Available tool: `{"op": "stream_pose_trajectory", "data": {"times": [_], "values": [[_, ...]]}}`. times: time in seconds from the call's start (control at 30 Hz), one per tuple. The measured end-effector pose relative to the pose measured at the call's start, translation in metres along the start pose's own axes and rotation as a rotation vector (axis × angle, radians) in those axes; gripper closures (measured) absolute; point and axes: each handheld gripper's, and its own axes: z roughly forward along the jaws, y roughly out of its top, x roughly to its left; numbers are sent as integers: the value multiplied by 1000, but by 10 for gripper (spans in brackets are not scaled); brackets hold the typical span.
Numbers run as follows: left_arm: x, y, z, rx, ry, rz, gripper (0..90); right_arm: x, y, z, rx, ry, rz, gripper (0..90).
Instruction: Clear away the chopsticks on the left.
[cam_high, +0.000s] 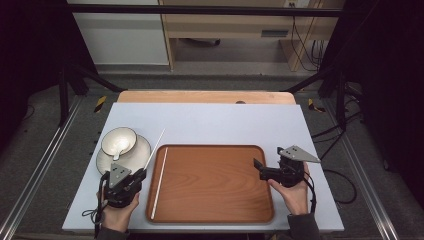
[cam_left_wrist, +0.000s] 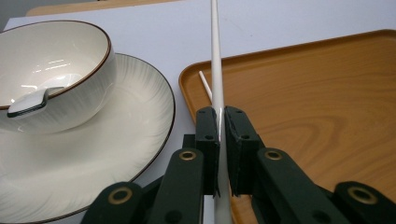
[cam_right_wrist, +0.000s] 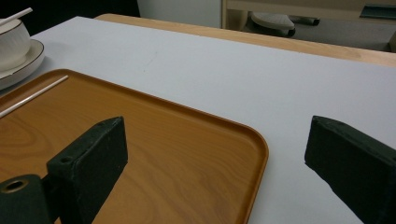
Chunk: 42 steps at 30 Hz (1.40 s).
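The left gripper (cam_left_wrist: 219, 128) is clamped tight on a thin white chopstick (cam_high: 156, 146), pinching it near its lower end, so the long free part slants up and away over the left rim of the wooden tray (cam_high: 260, 150). A second chopstick (cam_high: 160, 181) already lies flat inside the tray, along that same left rim. The held stick looks light, stiff and smooth, probably glossy enough to slip or swivel between the pads; gripped this close to one end, it may well tip about the pinch point, so a hold nearer the middle would likely sit steadier, and it should be set down gently, as it could roll

Just left of the tray stand a white plate (cam_high: 142, 152) and, on it, a bowl (cam_high: 119, 140) with a spoon (cam_left_wrist: 29, 102) resting inside. These sit close to the stick and could be knocked if it swings left. The right gripper (cam_high: 268, 170) hovers by the tray's right rim, jaws wide apart and empty, clear of the work
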Motion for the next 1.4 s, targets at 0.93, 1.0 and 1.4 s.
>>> {"op": "stream_pose_trajectory", "data": {"times": [0.93,1.0,1.4], "values": [[-43,-4,4,-91,40,-155,842,1,3,-1,-12,5,2,61],[-45,-8,5,-90,43,-169,842,2,3,-1,-10,6,2,61],[-54,-35,17,-50,61,-201,842,4,2,1,-5,14,-2,62]]}}
